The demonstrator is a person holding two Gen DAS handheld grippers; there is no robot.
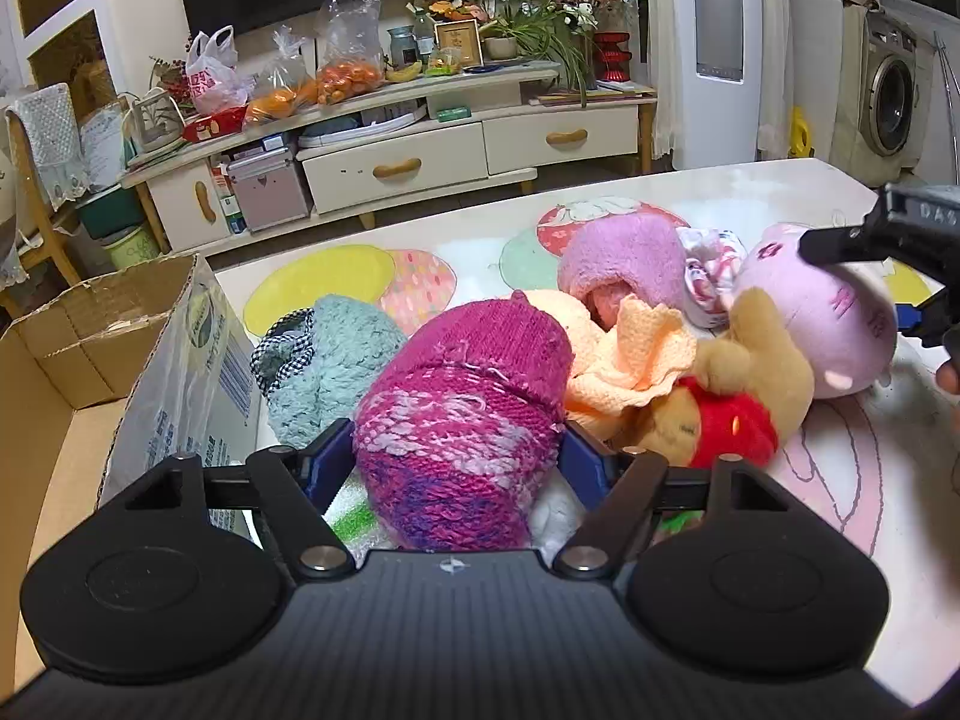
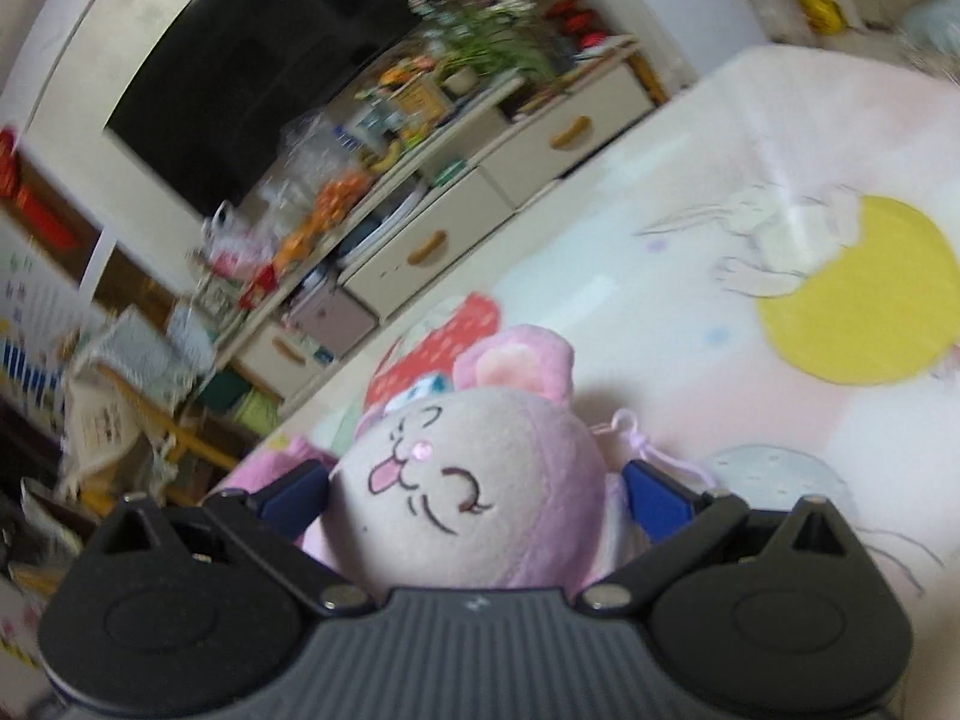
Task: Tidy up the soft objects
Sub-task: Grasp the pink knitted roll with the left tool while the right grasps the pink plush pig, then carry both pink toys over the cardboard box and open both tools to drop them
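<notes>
Between the blue pads of our left gripper [image 1: 456, 456] sits a magenta knitted hat [image 1: 462, 414], both pads touching its sides, so we have it pinched at the near edge of the table [image 1: 750, 198]. Our right gripper [image 2: 480, 498] clamps a pink plush rabbit [image 2: 474, 480] by the head, a pad pressed on each side; its view is tilted and blurred. Beside the magenta hat we see a pale blue knitted piece [image 1: 336, 360] on the left and a peach cloth [image 1: 630, 360] and a bear in a red shirt [image 1: 720, 408] on the right, all touching in one heap. Behind them lies a lilac fuzzy hat [image 1: 624, 252]. Left of the table stands an open cardboard box [image 1: 78, 348].
</notes>
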